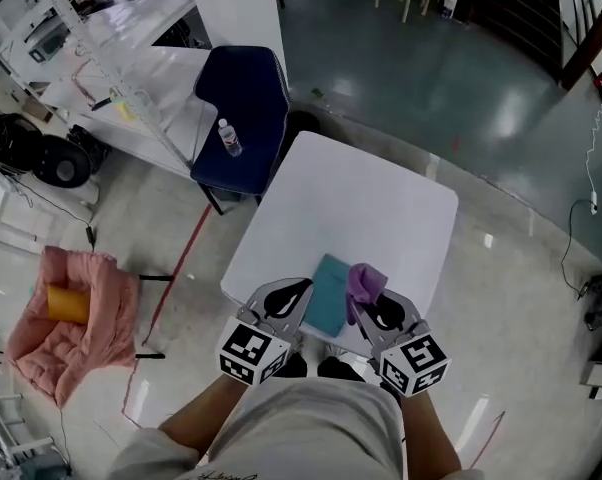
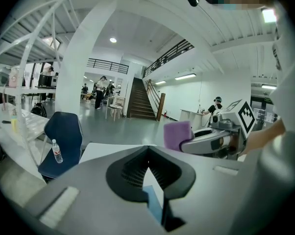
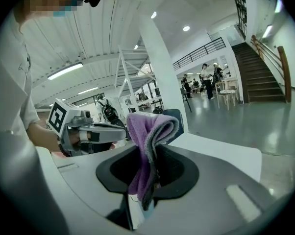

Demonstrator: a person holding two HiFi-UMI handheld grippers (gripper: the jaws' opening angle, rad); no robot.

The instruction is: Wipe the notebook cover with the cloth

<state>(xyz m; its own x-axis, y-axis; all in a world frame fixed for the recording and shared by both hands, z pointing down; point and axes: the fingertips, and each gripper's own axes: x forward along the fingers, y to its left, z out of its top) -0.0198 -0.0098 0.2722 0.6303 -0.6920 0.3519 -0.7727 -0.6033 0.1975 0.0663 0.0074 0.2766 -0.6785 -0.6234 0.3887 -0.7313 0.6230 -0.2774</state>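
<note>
The right claw (image 3: 153,151) is gripping a purple cloth (image 3: 150,131), its jaws closing on the folded fabric so that a thick bunch is sticking out past the tips and a thinner tail is hanging down between them. The left claw (image 2: 147,148) is sitting with its jaws together at the tips and nothing between them. Through the gap behind those tips a strip of the white worktop (image 1: 361,208) and a corner of the notebook (image 2: 152,202) are showing.

In the head view the teal notebook is lying flat at the 6 o'clock edge of the worktop, close to the person and between the two claws. The left claw is pointing in at the notebook's 9 o'clock side, just beside its edge. The cloth is hanging at about the notebook's 2 o'clock corner; whether it is touching the cover cannot be told.

A dark blue chair (image 1: 243,98) is standing at the worktop's 10 o'clock corner, with a clear bottle (image 1: 230,138) lying on its seat. Well apart, at 8 o'clock, a pink blanket (image 1: 81,338) is draping over a low stand on the floor.
</note>
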